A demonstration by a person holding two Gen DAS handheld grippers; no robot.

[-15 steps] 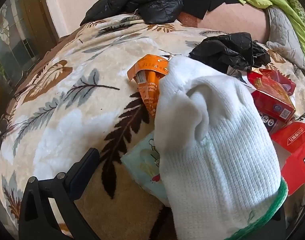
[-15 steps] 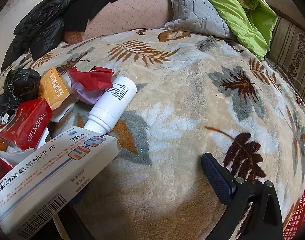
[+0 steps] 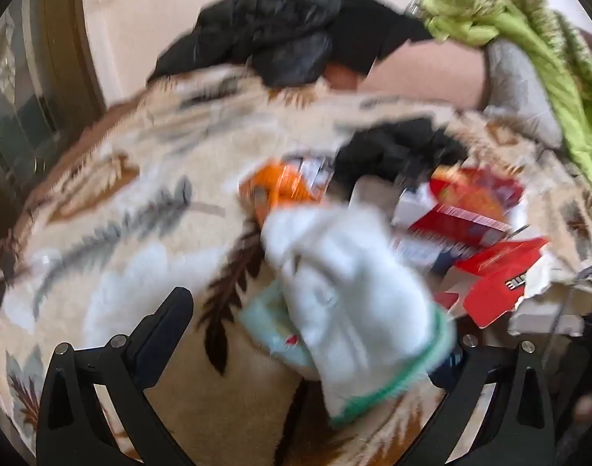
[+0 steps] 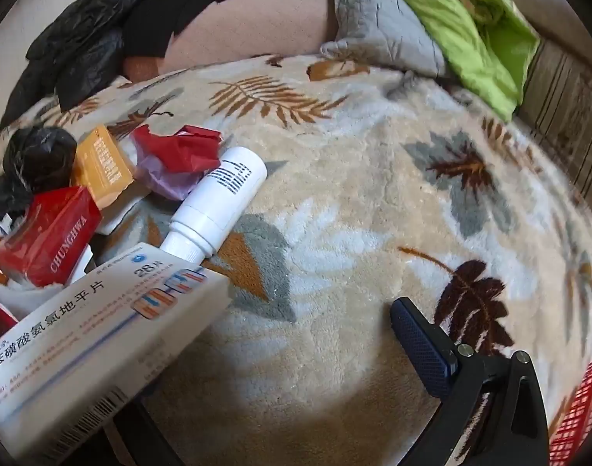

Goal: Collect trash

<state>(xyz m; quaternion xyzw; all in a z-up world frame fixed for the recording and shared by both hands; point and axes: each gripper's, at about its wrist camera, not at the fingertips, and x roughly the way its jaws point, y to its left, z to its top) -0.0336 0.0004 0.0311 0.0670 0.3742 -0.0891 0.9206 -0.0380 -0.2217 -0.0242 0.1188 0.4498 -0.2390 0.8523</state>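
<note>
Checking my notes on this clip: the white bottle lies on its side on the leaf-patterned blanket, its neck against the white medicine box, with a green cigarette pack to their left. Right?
Not quite: the cigarette pack is red, not green, as the right wrist view shows. The white bottle does lie on its side on the leaf-patterned blanket, neck against the white medicine box.

Trash heaped on leaf-print blanket point(image 4: 334, 202). White medicine box point(image 4: 101, 334) lying flat, nearest; white bottle point(image 4: 218, 206) on its side, neck touching the box. Red cigarette pack point(image 4: 51, 237), orange box point(image 4: 101, 167), crumpled red paper point(image 4: 179, 151), black bag point(image 4: 35, 155) behind.
</note>
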